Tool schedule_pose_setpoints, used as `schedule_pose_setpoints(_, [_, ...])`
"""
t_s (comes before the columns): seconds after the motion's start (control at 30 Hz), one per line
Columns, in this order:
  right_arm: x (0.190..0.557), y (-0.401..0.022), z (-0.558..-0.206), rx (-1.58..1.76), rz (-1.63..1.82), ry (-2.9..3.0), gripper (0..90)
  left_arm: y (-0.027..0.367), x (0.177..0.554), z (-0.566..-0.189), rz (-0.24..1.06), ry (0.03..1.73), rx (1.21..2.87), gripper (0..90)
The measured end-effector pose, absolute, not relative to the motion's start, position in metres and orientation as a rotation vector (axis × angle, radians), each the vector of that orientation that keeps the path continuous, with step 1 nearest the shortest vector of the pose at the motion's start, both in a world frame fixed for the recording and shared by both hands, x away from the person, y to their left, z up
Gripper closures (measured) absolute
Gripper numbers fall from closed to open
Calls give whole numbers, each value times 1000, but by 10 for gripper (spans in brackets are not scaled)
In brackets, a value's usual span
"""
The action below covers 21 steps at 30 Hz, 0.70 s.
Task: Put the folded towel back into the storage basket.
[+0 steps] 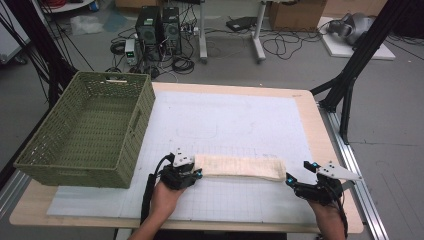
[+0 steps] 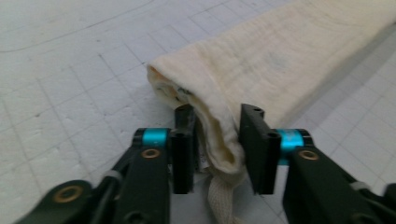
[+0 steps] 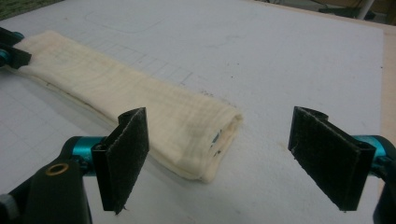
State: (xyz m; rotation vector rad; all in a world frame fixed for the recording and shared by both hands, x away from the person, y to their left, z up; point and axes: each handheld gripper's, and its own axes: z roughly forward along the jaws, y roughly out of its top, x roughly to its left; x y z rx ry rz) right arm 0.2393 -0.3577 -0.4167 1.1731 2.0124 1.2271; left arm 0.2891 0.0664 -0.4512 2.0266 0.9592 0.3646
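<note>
A long, folded cream cloth lies flat across the near part of the white gridded mat. My left gripper is at its left end. In the left gripper view, my left gripper is shut on the cloth: both pads press the bunched end, and a woven tape hangs below. My right gripper sits just off the cloth's right end. In the right gripper view, my right gripper is wide open, with the cloth's end lying on the mat ahead of the left jaw, untouched.
A green woven basket stands at the table's left side, a short way left of the left gripper. The wooden table edge runs along the right, with black frame legs, cables and computers on the floor beyond.
</note>
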Motion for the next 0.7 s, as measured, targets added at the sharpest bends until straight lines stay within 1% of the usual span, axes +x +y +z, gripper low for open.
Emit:
schedule_pose_setpoints(0.03, [239, -358, -417, 1186, 1224, 2011, 188, 67, 290, -451, 326, 947, 2020, 743])
schedule_pose_setpoints(0.07, [240, -358, -418, 1190, 1215, 2010, 188, 67, 290, -451, 326, 947, 2020, 781])
schedule_pose_setpoints(0.1, [240, -358, -418, 1190, 1215, 2010, 188, 67, 290, -452, 317, 943, 2012, 781])
schedule_pose_setpoints(0.13, [240, -359, -418, 1200, 1200, 2008, 194, 66, 289, -451, 315, 941, 2014, 811])
schedule_pose_setpoints(0.2, [241, -359, -418, 1205, 1168, 2000, 244, 67, 289, -451, 313, 943, 2010, 817])
schedule_pose_setpoints(0.37, [245, -358, -421, 1245, 1142, 1997, 243, 69, 289, -451, 310, 936, 1984, 817])
schedule_pose_setpoints(0.5, [251, -349, -429, 1248, 1125, 2060, 250, 71, 289, -450, 319, 924, 1965, 815])
schedule_pose_setpoints(0.57, [255, -345, -431, 1233, 1129, 2081, 305, 71, 289, -450, 320, 922, 1970, 816])
schedule_pose_setpoints(0.6, [255, -345, -431, 1233, 1129, 2081, 305, 71, 289, -450, 320, 922, 1970, 816])
schedule_pose_setpoints(0.63, [257, -342, -433, 1218, 1124, 2105, 367, 71, 289, -450, 320, 923, 1968, 816])
schedule_pose_setpoints(0.7, [258, -338, -437, 1211, 1112, 2153, 441, 71, 289, -450, 321, 929, 1961, 815])
